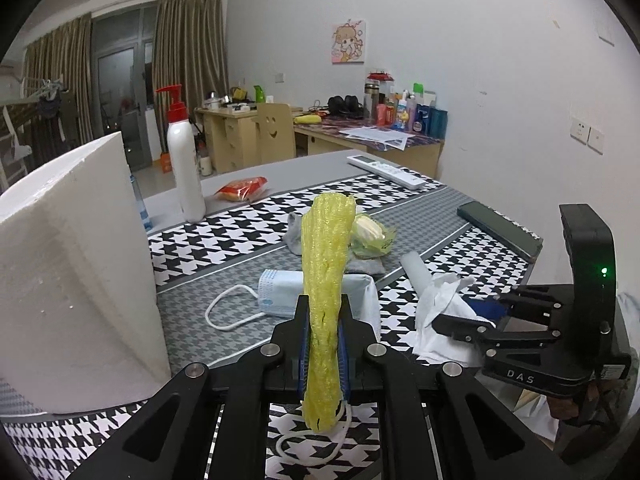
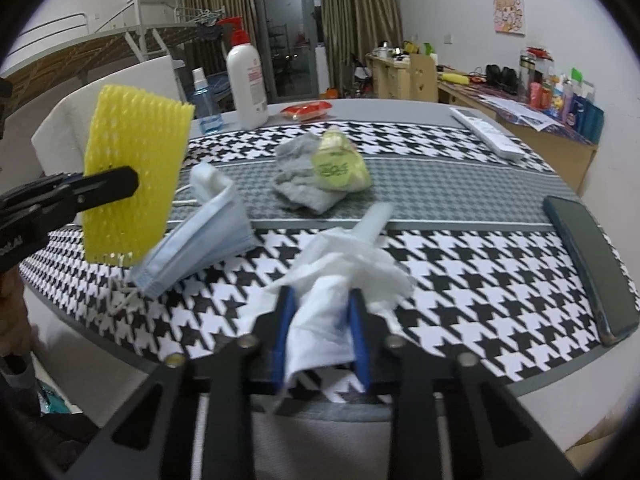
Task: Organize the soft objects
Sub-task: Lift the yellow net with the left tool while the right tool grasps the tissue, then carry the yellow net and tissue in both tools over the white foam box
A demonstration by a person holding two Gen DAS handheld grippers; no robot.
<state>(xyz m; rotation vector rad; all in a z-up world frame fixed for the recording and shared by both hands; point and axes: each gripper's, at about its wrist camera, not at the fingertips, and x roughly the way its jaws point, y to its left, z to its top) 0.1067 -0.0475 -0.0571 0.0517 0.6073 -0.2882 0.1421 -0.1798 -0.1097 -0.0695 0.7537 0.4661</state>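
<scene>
yellow foam net (image 1: 326, 288) pinched in my left fingers (image 1: 323, 320) above the surface (image 2: 460, 280), right fingers (image 2: 322, 312) closed on white tissue (image 2: 336, 264), seemingly resting there, face mask (image 2: 200, 236) beside it

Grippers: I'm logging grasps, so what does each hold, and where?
Left gripper pinches the yellow foam net near its lower end. Right gripper clamps the white tissue by its near edge.

The yellow foam mesh sleeve (image 1: 326, 300) stands edge-on in the left tongs (image 1: 324, 320) and hides the middle of the pale blue pleated face mask (image 1: 280, 292) behind it. The clear blue-tinted plastic bottle (image 1: 140, 204) is mostly hidden behind the white foam box (image 1: 76, 260). The print on the green plastic snack packet (image 2: 340, 168) is too blurred to read.
</scene>
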